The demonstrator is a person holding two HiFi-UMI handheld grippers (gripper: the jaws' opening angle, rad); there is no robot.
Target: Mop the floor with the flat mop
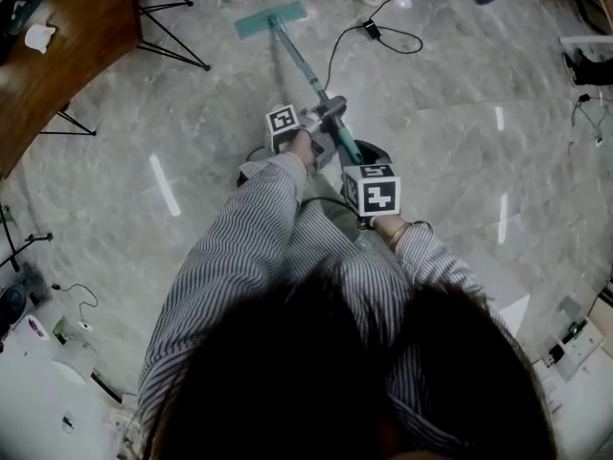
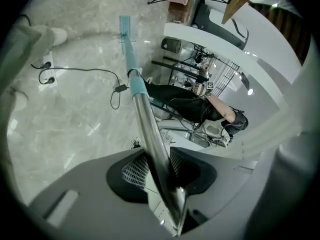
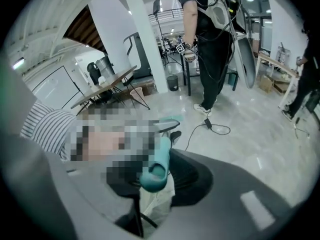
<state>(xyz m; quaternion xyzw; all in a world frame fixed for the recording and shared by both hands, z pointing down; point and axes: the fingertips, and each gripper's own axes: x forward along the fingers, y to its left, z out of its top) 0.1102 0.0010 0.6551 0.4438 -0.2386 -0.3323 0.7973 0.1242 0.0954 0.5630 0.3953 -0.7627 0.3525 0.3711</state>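
Observation:
The flat mop has a teal head [image 1: 271, 17] lying on the grey marble floor at the far middle, and its pole [image 1: 308, 68] slants back toward me. My left gripper [image 1: 329, 113] is shut on the metal part of the pole [image 2: 150, 134], which runs between its jaws up to the teal section [image 2: 135, 81] and the head [image 2: 124, 26]. My right gripper [image 1: 362, 153] sits lower and nearer to me, shut on the teal grip end [image 3: 156, 170] of the handle. Both of my striped sleeves reach toward the mop.
A black cable with an adapter [image 1: 372, 30] lies on the floor right of the mop head. A wooden table [image 1: 57, 46] on black wire legs [image 1: 172, 27] stands at far left. A person [image 3: 210, 44] stands beyond the cable. White equipment [image 1: 48, 372] sits at lower left.

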